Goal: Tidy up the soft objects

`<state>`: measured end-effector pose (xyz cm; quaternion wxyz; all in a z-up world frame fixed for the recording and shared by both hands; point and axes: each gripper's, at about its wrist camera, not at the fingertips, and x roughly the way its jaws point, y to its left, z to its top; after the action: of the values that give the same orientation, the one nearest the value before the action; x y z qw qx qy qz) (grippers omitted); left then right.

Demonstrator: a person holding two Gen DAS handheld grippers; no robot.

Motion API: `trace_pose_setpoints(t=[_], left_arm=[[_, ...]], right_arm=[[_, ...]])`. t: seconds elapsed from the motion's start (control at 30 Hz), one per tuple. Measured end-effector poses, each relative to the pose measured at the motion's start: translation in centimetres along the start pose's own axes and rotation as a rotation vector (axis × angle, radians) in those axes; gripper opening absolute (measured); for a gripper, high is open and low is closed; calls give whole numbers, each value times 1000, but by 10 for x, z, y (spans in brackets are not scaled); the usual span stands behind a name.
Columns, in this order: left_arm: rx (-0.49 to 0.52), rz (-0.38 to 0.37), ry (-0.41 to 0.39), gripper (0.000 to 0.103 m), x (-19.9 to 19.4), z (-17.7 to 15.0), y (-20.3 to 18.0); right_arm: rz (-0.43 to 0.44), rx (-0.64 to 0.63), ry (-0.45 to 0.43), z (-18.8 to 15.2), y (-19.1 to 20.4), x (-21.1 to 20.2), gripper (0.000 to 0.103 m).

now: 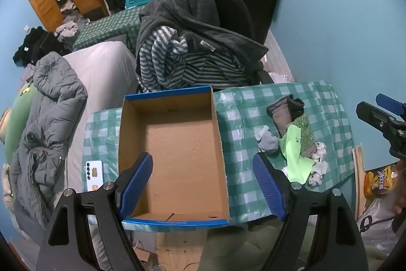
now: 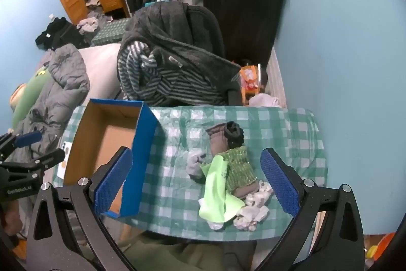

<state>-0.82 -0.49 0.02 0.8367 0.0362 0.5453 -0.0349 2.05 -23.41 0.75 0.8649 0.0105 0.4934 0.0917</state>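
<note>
The left gripper (image 1: 203, 184) hangs over the cardboard box (image 1: 175, 151), and its two blue fingers (image 1: 137, 184) are spread wide apart with nothing between them. The box has blue edges, a brown inside, and nothing in it. It sits on a table with a green and white checked cloth (image 1: 274, 98). The pile of soft things (image 1: 294, 139) lies on the cloth at about 3 o'clock from the box, a little way off. In the right wrist view, the right gripper (image 2: 195, 182) hangs over that pile with its fingers spread wide too, holding nothing. The pile has a bright green cloth (image 2: 215, 192) on top, a sparkly green piece (image 2: 238, 166) touching it, a small gray sock (image 2: 194, 164) at its 9 o'clock, and white patterned socks (image 2: 251, 212) at its 5 o'clock. A dark rolled sock (image 2: 233, 133) sits at the pile's 12 o'clock end. A white phone (image 1: 94, 175) lies at 9 o'clock from the box.
</note>
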Motion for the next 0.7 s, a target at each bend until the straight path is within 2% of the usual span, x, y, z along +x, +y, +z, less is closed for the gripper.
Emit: trace_pose_setpoints(t=[0.17,0.33,0.4,0.7], left_arm=[[8,-3,6,82,-1,-2,-2],[26,5,8,82,-1,-3,-14],[25,5,9,82,-1,-3,-15],[25,7,9,82,-1,-4,-15]], right_arm=[[0,4,1,-11,-5,2,100],[0,3,2,-5,-6,2,100],[1,6,0,-13,-7,-1,100],[3,4,3,-8,-8,-1,100]])
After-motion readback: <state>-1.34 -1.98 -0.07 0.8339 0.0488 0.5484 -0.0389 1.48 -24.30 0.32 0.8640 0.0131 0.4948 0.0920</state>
